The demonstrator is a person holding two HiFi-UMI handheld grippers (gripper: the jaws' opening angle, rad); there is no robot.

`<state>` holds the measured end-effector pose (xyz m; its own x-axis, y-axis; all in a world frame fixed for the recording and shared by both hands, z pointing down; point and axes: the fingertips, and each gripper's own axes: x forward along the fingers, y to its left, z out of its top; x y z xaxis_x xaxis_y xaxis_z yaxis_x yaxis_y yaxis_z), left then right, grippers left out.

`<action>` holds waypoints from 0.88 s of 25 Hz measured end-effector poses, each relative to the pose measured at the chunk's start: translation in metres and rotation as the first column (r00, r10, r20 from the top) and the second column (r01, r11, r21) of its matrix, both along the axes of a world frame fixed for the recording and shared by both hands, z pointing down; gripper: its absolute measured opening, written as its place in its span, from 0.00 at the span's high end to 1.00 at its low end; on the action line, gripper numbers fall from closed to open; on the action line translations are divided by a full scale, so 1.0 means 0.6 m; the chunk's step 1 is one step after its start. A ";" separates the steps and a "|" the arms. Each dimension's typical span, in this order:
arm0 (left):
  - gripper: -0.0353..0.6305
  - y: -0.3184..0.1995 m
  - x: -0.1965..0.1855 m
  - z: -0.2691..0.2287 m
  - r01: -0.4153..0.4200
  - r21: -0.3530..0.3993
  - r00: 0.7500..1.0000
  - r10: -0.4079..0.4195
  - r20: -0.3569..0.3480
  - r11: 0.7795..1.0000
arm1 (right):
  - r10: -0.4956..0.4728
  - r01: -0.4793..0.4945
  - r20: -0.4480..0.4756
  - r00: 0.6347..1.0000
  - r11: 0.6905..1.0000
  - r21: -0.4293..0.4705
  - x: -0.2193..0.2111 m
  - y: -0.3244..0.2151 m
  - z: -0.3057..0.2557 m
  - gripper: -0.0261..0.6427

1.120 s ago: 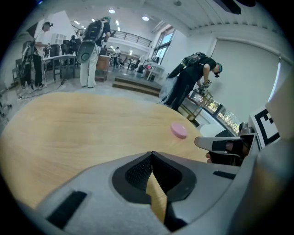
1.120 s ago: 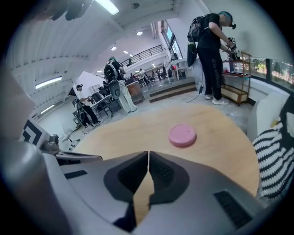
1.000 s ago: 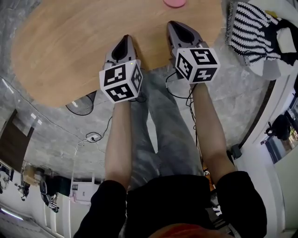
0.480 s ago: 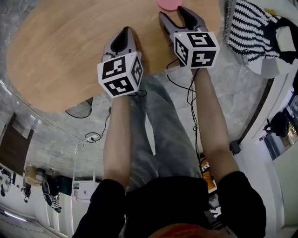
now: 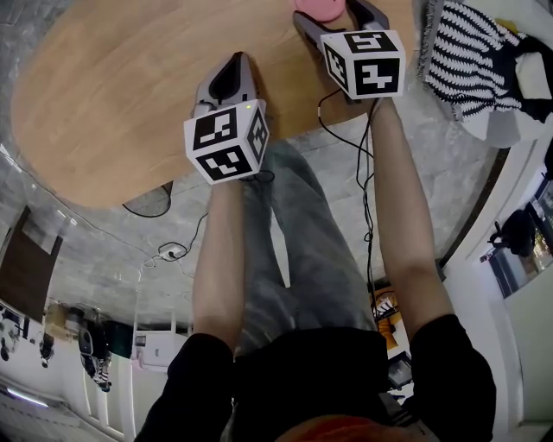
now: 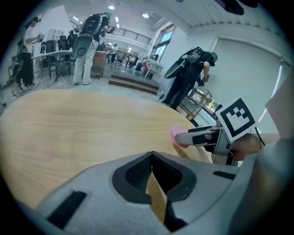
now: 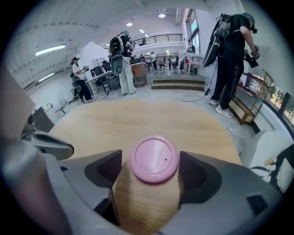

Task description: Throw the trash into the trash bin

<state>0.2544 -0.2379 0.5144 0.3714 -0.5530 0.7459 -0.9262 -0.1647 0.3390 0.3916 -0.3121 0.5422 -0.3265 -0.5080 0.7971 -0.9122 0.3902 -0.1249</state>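
Pale round wooden bench point(image 5: 112, 95) in a busy hall. Left gripper point(image 5: 235, 60) hovers over it, jaws clenched on nothing. Farther, right gripper point(image 5: 328, 10) jaws, just opening, stand released around a pink round lid point(image 7: 154, 159) lying flat, face up.

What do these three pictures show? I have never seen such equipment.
A person holds a two-jaw gripper in each hand; no robot is involved. The head view looks down from a camera on the person's head; each gripper view looks along that gripper's jaws. On the round wooden table lies a flat round pink disc, probably a lid. The right gripper has just been opening its jaws, which stand around the disc without pressing it. The left gripper is shut and empty.
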 end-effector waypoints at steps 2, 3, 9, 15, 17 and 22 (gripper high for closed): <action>0.94 -0.002 -0.004 0.002 0.006 -0.002 1.000 -0.006 0.000 1.000 | -0.035 0.035 -0.012 0.999 0.999 -0.009 -0.005 -0.005 0.004 0.45; 0.94 -0.002 -0.007 0.002 0.009 -0.003 1.000 -0.009 0.000 1.000 | -0.053 0.053 -0.021 0.998 0.998 -0.016 -0.010 -0.007 0.007 0.45; 0.94 0.000 -0.019 -0.002 0.023 -0.001 1.000 -0.023 -0.001 1.000 | -0.087 0.085 -0.070 0.994 0.996 -0.034 -0.012 -0.010 0.019 0.45; 0.94 0.007 -0.030 -0.001 0.040 0.001 0.999 -0.040 -0.003 0.999 | -0.025 0.024 -0.069 0.997 1.000 -0.008 -0.011 -0.007 0.019 0.45; 0.94 0.017 -0.045 -0.004 0.048 -0.001 0.999 -0.048 0.001 0.999 | 0.002 -0.002 -0.068 0.998 1.000 0.000 -0.020 0.000 0.012 0.45; 0.94 0.046 -0.095 -0.017 0.090 0.002 0.996 -0.090 0.018 0.996 | 0.010 -0.010 0.002 1.000 0.999 0.038 -0.068 0.030 -0.016 0.45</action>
<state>0.1973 -0.2104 0.5043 0.3066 -0.5845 0.7513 -0.9433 -0.0808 0.3221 0.3506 -0.2943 0.5328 -0.3223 -0.5409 0.7769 -0.9160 0.3852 -0.1118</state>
